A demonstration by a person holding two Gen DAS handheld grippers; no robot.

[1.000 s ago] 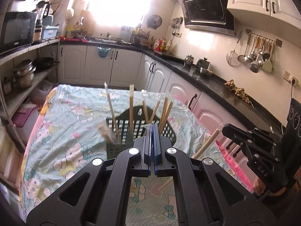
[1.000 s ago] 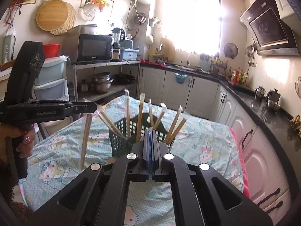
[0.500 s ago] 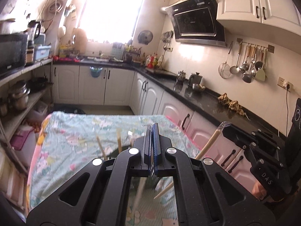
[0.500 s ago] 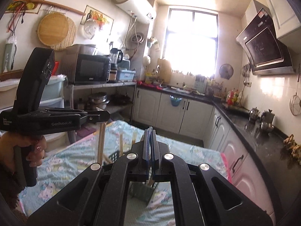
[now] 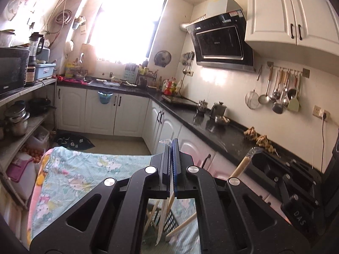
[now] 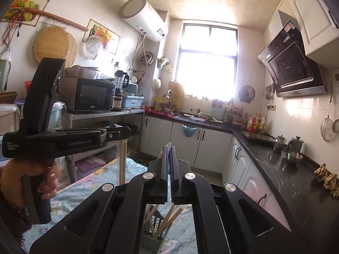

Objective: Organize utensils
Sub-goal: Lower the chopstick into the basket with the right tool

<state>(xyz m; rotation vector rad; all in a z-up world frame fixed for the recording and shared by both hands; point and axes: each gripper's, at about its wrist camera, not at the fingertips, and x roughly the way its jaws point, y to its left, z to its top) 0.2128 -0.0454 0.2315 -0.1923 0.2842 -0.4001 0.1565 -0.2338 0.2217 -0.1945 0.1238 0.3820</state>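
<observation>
The left gripper (image 5: 170, 148) has its jaws pressed together on a wrapped chopstick (image 6: 122, 158), which hangs straight down, up and to the left of the green basket (image 5: 170, 222). Held by its top end like that, it looks ready to be dropped in tip first. The basket sits low on the patterned cloth (image 5: 74, 175) and already holds several loose chopsticks (image 6: 169, 218) leaning at angles. Above the basket and to its right, the right gripper (image 6: 168, 150) is likewise clamped on a second chopstick (image 5: 241, 167), slanting down toward the basket.
</observation>
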